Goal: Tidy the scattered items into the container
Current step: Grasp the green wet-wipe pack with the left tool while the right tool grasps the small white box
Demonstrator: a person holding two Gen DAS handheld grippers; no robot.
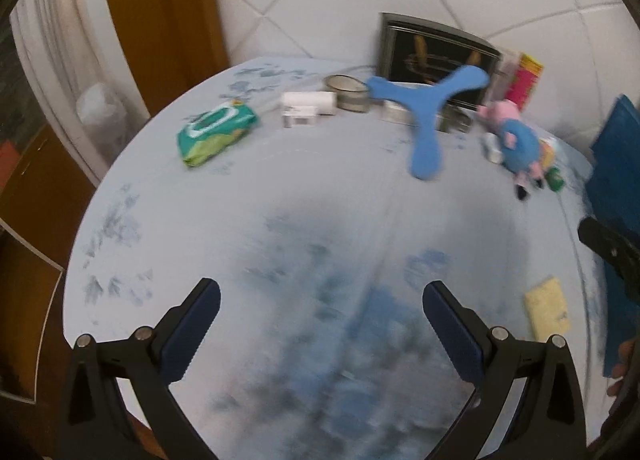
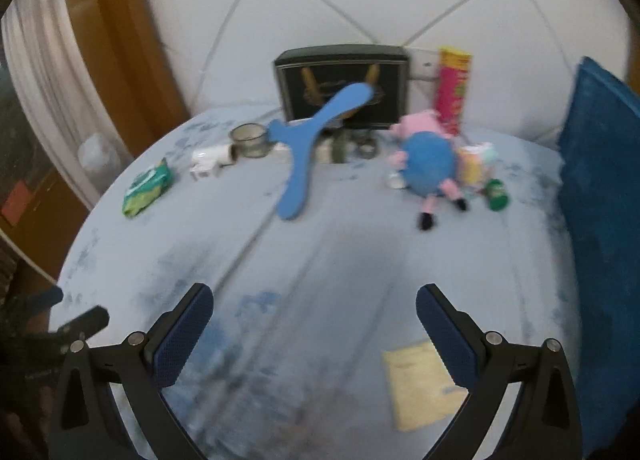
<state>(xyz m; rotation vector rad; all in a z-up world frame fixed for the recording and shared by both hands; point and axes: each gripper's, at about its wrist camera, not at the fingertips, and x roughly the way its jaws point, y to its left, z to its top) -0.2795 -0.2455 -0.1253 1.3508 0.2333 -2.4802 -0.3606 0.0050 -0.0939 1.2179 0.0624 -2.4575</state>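
Inspection of the left wrist view found the left gripper (image 1: 322, 300) spread wide with nothing between its fingers, hovering above bare cloth on the near part of the round table (image 1: 280, 196). The blue three-armed boomerang (image 1: 426, 108) lay at the far centre, one arm overlapping the dark framed container (image 1: 436, 56) behind it; the green wipes pack (image 1: 216, 130) sat far left and the plush pig (image 1: 516, 136) far right, all well apart from the fingers. The yellow pad (image 1: 548, 310) lay near right. In the right wrist view, the right gripper (image 2: 314, 302) was likewise spread and empty, with the yellow pad (image 2: 424, 384) just beside its right finger (image 2: 444, 332) and partly hidden by it. The pink tube (image 2: 452, 88) stood at the far right beside the container (image 2: 344, 56). Judgement: no item was yet gripped, and the pad was the nearest candidate. Being flat, it would call for a low, angled approach onto one edge, closing firmly without bunching the tablecloth. Motion blur prevented confirming whether the container was open.
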